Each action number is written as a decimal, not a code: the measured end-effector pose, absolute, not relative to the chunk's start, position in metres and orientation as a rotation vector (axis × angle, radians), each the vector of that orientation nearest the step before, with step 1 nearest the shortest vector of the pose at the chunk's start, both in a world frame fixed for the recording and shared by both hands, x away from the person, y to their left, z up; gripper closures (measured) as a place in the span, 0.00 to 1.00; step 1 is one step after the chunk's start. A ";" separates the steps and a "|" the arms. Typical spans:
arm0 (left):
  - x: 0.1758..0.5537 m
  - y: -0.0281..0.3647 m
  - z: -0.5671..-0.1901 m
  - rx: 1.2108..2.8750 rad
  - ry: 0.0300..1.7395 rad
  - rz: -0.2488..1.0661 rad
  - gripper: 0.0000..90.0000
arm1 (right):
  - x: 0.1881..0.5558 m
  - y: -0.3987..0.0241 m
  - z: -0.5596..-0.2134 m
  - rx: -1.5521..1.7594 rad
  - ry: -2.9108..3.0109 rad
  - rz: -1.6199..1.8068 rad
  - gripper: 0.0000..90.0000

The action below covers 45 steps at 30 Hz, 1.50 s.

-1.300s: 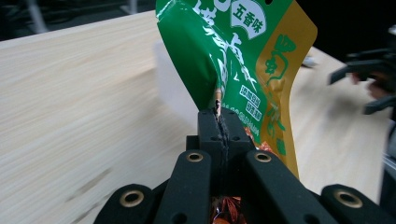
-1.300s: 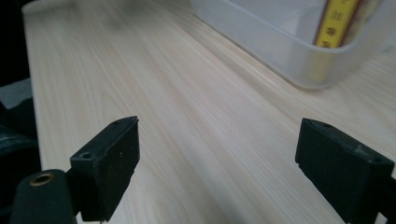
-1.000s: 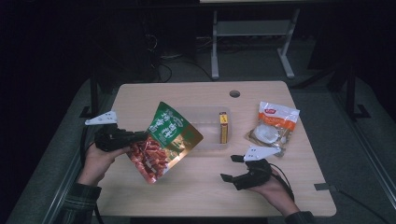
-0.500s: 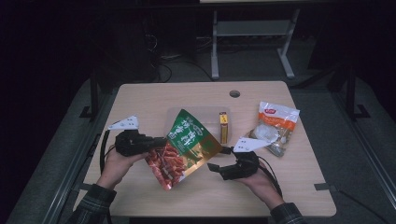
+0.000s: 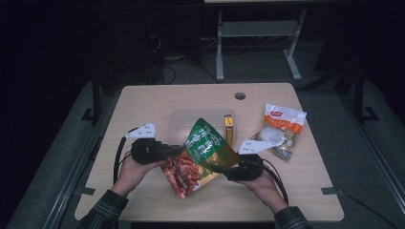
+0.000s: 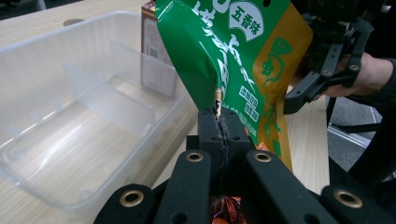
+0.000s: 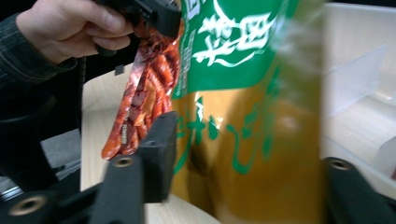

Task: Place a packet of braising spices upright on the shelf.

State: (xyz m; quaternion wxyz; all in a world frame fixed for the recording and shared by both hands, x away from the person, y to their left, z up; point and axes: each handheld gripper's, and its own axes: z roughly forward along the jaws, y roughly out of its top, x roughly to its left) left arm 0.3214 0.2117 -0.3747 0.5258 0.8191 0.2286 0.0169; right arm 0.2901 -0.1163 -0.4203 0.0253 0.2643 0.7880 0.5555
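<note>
High view: a person holds a green and orange snack bag above the table between two grippers.

Left gripper is clamped tight on the bag's left edge; in the left gripper view its jaws meet on the bag's seam. Right gripper reaches in at the bag's lower right corner, and in the right gripper view the bag lies between its jaws, which have just been closing, though whether the pads press on it cannot be told. Just behind the bag stands a clear divided container, with a small yellow box beside it and a white and orange packet further right.
</note>
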 end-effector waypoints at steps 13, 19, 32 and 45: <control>0.321 0.209 -0.378 1.946 0.528 0.045 1.00 | 0.293 -0.122 -0.421 0.870 2.463 1.812 0.92; 0.320 0.205 -0.382 1.977 0.507 0.039 1.00 | 0.295 -0.128 -0.417 0.874 2.456 1.808 0.98; 0.319 0.199 -0.394 2.026 0.501 -0.006 1.00 | 0.297 -0.138 -0.405 0.898 2.415 1.810 1.00; 0.321 0.216 -0.388 2.047 0.482 0.096 0.80 | 0.298 -0.137 -0.391 0.785 2.450 1.814 1.00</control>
